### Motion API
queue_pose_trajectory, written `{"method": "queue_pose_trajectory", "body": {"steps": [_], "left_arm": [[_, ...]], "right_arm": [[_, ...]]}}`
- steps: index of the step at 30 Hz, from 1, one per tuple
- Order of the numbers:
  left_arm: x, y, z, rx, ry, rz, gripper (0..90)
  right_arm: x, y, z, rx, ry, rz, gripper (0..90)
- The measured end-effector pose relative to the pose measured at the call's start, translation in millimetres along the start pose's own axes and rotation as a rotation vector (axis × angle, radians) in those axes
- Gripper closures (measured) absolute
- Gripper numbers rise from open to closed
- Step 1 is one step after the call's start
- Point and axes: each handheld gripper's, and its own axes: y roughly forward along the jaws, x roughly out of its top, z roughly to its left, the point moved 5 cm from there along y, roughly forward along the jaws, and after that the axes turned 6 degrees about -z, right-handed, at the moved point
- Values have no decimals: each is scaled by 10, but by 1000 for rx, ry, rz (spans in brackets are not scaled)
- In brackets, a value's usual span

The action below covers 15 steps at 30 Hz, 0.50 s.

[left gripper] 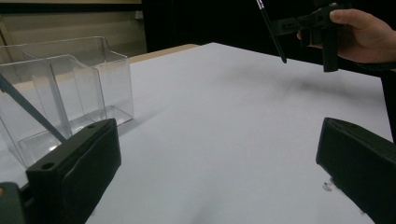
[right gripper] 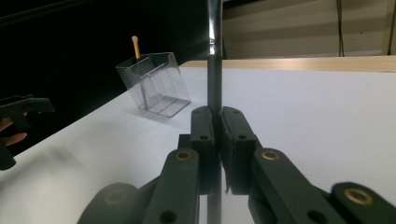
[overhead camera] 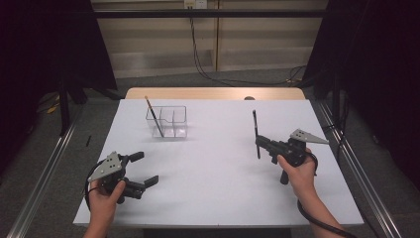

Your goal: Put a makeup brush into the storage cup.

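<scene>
White table top (overhead camera: 218, 188), largest item, resting on a wooden table whose far edge (overhead camera: 213, 93) shows in the high view. Dark curtains to both sides, pale wall and hanging cables behind.

Clear plastic organiser (overhead camera: 167, 122) with several compartments, standing at far left of the table top; seen close and from the side in the left gripper view (left gripper: 70, 88), smaller and farther off in the right gripper view (right gripper: 154, 84).

Left gripper (overhead camera: 140, 169), held low at near left of the table, jaws wide apart with nothing between them; the two black jaws frame bare table top in the left gripper view.

Right gripper (overhead camera: 260, 144), raised at right of the table, well apart from the organiser, jaws pressed together on a dark pen (overhead camera: 255, 134). Pen held upright, tip down, clear of the surface in the left gripper view (left gripper: 272, 30); shaft rising between the closed pads in the right gripper view (right gripper: 215, 70).

Thin brush (overhead camera: 154, 116) with pale tip, leaning in the left compartment of the organiser; pale tip standing above the rim in the right gripper view (right gripper: 135, 45).
</scene>
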Motion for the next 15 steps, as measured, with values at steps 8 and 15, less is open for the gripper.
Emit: {"method": "queue_pose_trajectory", "body": {"steps": [8,15], "left_arm": [[0,2,-2,1,1,1,0],[-5,15,-8,-2,4,5,0]], "right_arm": [[-34,41,122,43,-4,-5,847],[-49,47,183,58,-5,-11,847]]}}
